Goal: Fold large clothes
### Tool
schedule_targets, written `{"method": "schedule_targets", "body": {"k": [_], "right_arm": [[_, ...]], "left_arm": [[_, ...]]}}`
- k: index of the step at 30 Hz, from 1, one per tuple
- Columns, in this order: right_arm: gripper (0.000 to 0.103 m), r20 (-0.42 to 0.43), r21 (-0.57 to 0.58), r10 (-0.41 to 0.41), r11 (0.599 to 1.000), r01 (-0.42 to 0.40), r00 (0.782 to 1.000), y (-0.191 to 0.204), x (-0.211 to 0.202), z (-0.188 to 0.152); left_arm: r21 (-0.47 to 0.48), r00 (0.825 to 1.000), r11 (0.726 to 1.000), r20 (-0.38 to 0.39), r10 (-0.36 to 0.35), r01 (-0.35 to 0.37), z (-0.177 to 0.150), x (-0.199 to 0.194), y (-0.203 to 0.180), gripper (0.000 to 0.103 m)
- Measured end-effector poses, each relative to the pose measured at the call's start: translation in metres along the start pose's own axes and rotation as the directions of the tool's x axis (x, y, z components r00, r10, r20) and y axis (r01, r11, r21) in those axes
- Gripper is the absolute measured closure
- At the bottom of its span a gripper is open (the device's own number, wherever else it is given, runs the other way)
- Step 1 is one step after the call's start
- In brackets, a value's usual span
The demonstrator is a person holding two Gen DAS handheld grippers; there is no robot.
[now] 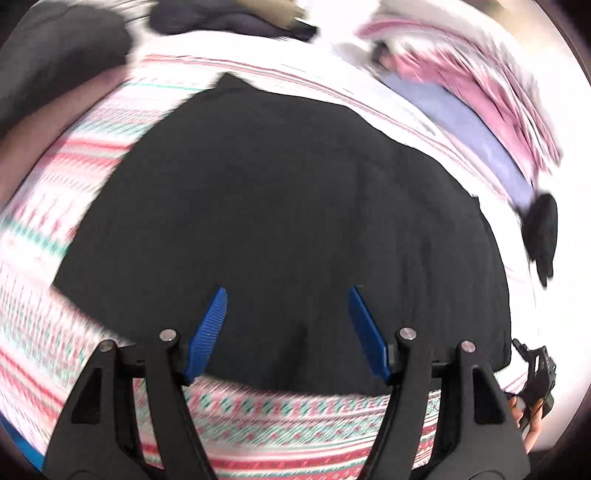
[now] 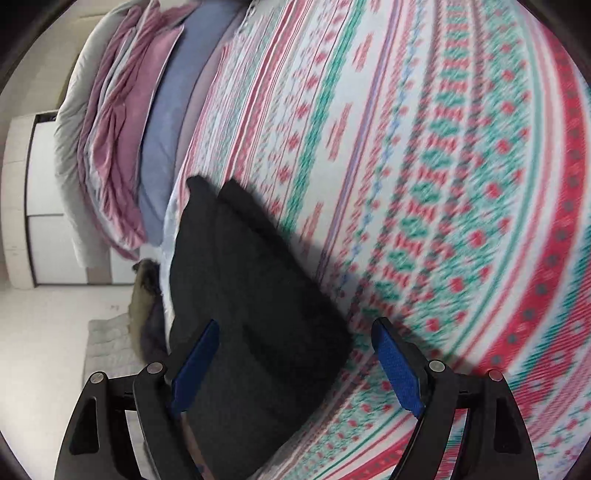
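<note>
A large black garment (image 1: 280,206) lies spread flat on a bed with a red, green and white patterned cover (image 1: 48,206). My left gripper (image 1: 288,295) is open just above the garment's near edge, with nothing between its blue fingers (image 1: 210,332). In the right wrist view the same black garment (image 2: 251,295) lies in folded layers near the bed's edge. My right gripper (image 2: 295,332) is open over its near end, empty. The right gripper also shows at the lower right of the left wrist view (image 1: 537,373).
Folded pink and blue bedding (image 2: 140,129) is stacked along one side of the bed. Dark clothes (image 1: 229,22) lie at the bed's far end. A white cabinet (image 2: 33,184) and a grey floor mat (image 2: 110,347) are beside the bed.
</note>
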State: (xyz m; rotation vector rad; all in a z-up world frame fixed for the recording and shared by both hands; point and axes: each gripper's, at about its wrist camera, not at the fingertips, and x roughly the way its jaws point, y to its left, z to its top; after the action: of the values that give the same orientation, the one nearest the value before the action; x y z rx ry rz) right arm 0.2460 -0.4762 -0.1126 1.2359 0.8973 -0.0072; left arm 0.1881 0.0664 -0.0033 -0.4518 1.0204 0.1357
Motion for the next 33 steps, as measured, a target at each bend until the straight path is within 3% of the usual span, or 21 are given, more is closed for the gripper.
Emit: {"method": "schedule_targets", "body": {"k": [2,9,18,26,29,33], "right_arm": [[0.018,-0.02,-0.019,-0.002,1.0,0.002,1.0,0.005,0.011,-0.007],[0.015,0.073,-0.138,-0.082,0.986,0.092,0.994,0.032,0.023,-0.024],[0.014,0.09,-0.159,-0.082,0.983,0.096,0.993,0.038,0.032,-0.033],[0.014,0.079,-0.138,-0.029,0.99,0.04,0.996,0.041,0.039,-0.04],[0.019,0.083,-0.119,0.004,0.993,0.006,0.997,0.04,0.037,-0.039],[0.024,0.118,-0.206,0.056,0.978,-0.031,0.991,0.055,0.023,-0.043]], "left_arm": [[-0.009,1.0,1.0,-0.017,-0.007,0.007,-0.004,0.006,0.013,0.034],[-0.066,0.999,0.998,-0.047,-0.011,0.008,-0.001,0.029,0.04,0.034],[-0.101,0.998,0.994,-0.045,-0.052,0.048,-0.004,0.025,0.054,0.034],[-0.074,0.999,0.997,-0.038,-0.012,0.009,-0.007,0.027,0.047,0.034],[-0.074,0.999,0.997,-0.035,-0.01,0.007,-0.007,0.027,0.046,0.034],[-0.08,0.999,0.997,-0.033,-0.006,0.004,-0.008,0.027,0.046,0.034]]}}
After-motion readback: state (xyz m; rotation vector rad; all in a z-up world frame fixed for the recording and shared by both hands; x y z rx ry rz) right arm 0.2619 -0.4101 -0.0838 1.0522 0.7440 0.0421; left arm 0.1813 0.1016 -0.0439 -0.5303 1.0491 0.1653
